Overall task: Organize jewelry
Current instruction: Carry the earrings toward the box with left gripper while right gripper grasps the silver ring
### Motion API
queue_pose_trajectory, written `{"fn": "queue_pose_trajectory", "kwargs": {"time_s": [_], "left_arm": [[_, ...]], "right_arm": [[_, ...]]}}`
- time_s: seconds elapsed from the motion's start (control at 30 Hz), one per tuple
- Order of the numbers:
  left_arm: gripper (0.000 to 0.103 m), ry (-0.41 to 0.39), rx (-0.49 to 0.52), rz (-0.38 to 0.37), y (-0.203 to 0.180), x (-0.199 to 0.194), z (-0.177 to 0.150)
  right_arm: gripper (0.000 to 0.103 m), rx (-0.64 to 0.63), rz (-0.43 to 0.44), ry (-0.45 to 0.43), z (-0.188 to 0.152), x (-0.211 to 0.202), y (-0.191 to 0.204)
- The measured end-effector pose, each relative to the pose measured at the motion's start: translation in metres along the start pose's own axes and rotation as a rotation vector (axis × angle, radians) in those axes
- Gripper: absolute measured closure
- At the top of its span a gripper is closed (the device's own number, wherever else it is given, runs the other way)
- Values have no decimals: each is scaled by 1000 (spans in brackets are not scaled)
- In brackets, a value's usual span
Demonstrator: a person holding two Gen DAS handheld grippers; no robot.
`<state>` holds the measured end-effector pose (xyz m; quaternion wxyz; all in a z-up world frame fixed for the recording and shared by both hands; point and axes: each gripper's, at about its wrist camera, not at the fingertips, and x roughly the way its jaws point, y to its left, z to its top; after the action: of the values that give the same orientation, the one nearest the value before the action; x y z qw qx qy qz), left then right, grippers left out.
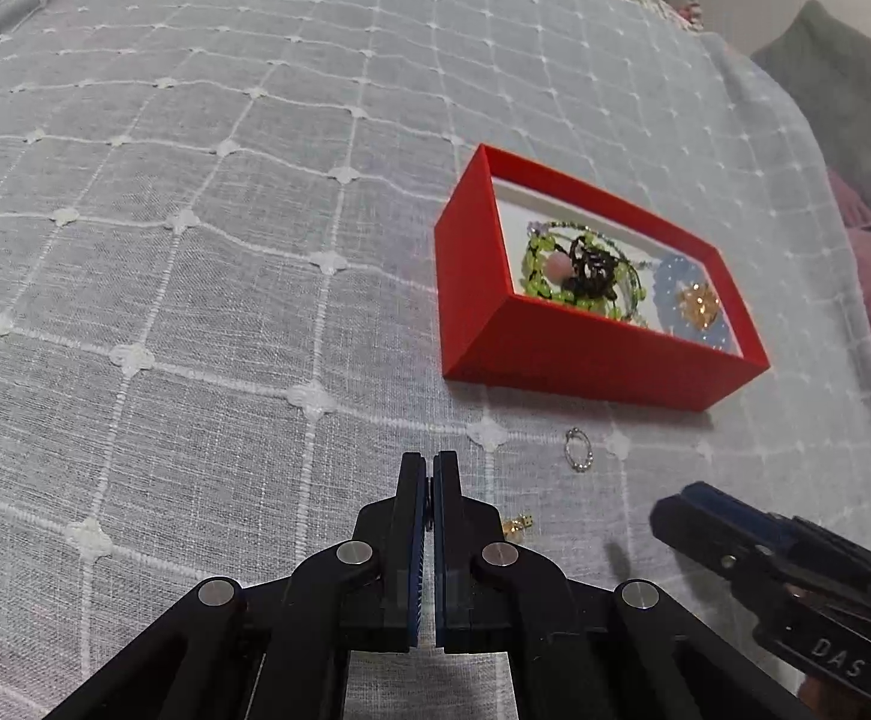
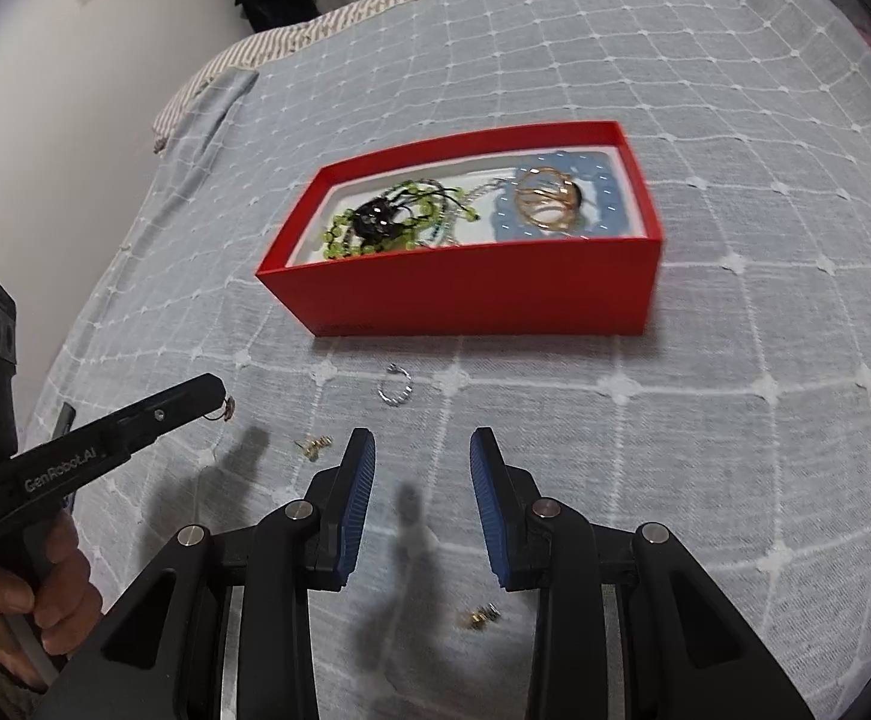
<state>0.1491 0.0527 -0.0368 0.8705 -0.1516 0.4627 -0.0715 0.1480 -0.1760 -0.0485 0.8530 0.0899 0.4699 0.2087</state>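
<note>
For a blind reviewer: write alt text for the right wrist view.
A red box of beaded jewelry sits on a grey checked bedspread, ahead of the open right gripper. At left, the closed left gripper holds a small ring at its tip; a silver ring and two small gold pieces lie loose.

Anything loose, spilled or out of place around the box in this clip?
Yes. A silver ring and two small gold pieces lie loose on the bedspread outside the red box; the shut left gripper pinches another small ring.
</note>
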Motion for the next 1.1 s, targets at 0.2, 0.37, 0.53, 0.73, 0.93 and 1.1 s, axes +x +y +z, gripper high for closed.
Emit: {"fn": "queue_pose_trajectory", "kwargs": {"time_s": [0.2,0.37,0.53,0.73,0.93,1.1], "left_arm": [[103,-6,-33,-8,9,-2,5],[103,-14,-53,-8,17,-5,8],[103,-14,-73,-10,23,-4,11],[103,-19,-66,-19,21,-5,11],[103,-22,-62,-26,19,-6,11],[103,-26,-69,-41,19,-9,12]], "right_arm": [[68,-127,-47,8,8,24,28],[68,-147,-88,34,15,48,34],[69,-197,-143,18,18,57,40],[87,-182,-149,11,15,52,32],[87,-203,-153,8,13,50,32],[87,-191,-134,4,13,38,29]]}}
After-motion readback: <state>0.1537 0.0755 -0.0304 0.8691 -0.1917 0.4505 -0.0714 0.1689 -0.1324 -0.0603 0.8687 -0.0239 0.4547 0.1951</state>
